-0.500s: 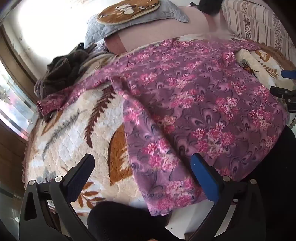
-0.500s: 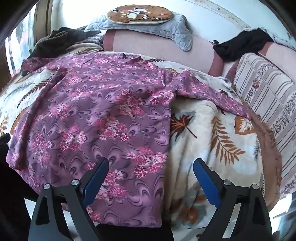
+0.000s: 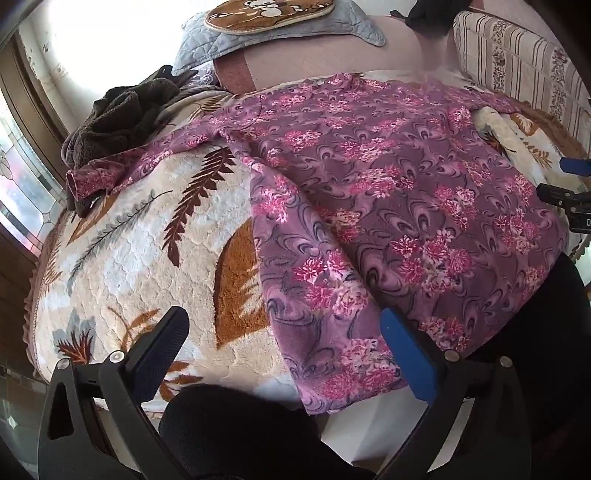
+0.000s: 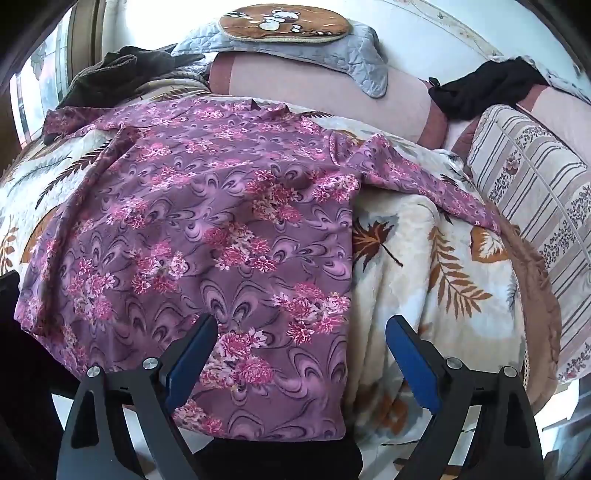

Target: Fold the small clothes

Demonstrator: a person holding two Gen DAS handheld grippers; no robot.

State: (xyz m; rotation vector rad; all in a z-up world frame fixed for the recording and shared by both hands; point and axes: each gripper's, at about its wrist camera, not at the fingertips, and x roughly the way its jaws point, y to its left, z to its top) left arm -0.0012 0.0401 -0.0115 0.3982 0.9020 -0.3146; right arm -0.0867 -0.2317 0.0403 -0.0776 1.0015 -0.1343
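Note:
A purple long-sleeved shirt with pink flowers (image 3: 388,192) lies spread flat on a cream leaf-patterned blanket (image 3: 140,258); it also shows in the right wrist view (image 4: 207,236). Its sleeves reach out to both sides, and its hem hangs at the near edge. My left gripper (image 3: 284,332) is open and empty, held above the shirt's near left hem corner. My right gripper (image 4: 301,343) is open and empty above the near right hem corner. The right gripper's tips show at the right edge of the left wrist view (image 3: 569,184).
A dark brown garment (image 3: 118,118) is heaped at the far left by the window. A grey quilted pad with a brown bear mat (image 4: 288,33) lies on the pink sofa back. A black garment (image 4: 484,88) and a striped cushion (image 4: 535,206) are at the right.
Both grippers have shifted very slightly; the shirt lies as before. Both stay open.

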